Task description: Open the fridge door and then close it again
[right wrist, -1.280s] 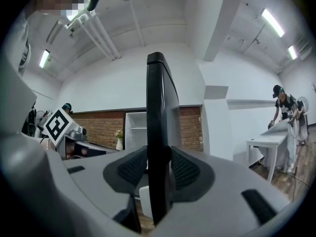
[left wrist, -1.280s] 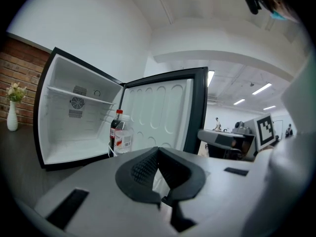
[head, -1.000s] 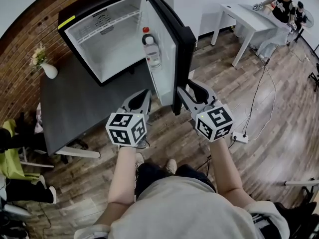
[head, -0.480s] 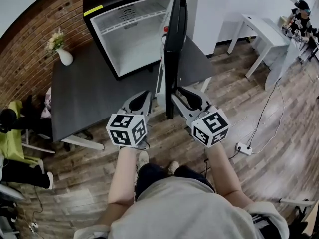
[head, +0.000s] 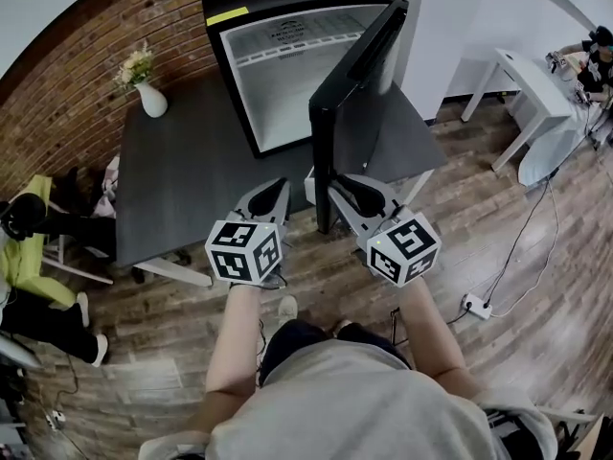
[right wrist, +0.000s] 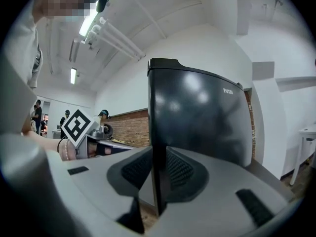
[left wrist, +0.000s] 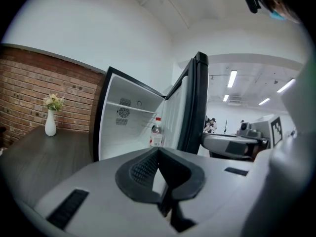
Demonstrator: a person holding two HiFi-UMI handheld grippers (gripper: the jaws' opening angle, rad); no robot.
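Observation:
A black mini fridge [head: 287,75] stands on a dark table [head: 182,180], its white inside bare. Its door [head: 359,56] stands partly open, with the free edge toward me. My right gripper [head: 337,190] has that edge between its jaws, which are closing; in the right gripper view the pads [right wrist: 180,169] sit against both sides of the door [right wrist: 197,117]. My left gripper [head: 278,188] is shut and empty, just left of the door edge. The left gripper view shows its closed jaws [left wrist: 159,154], the door [left wrist: 195,107] and a water bottle [left wrist: 156,132] in the door shelf.
A white vase with flowers [head: 146,89] stands at the table's back left corner. A brick wall runs behind. To the right are a white desk [head: 536,84], a cable and a power strip [head: 476,305] on the wood floor. A seated person [head: 19,257] is at far left.
The door has swung left toward the fridge opening, from showing its inner shelf to showing its outer face. Both grippers moved left with it, and the right jaws narrowed on the edge.

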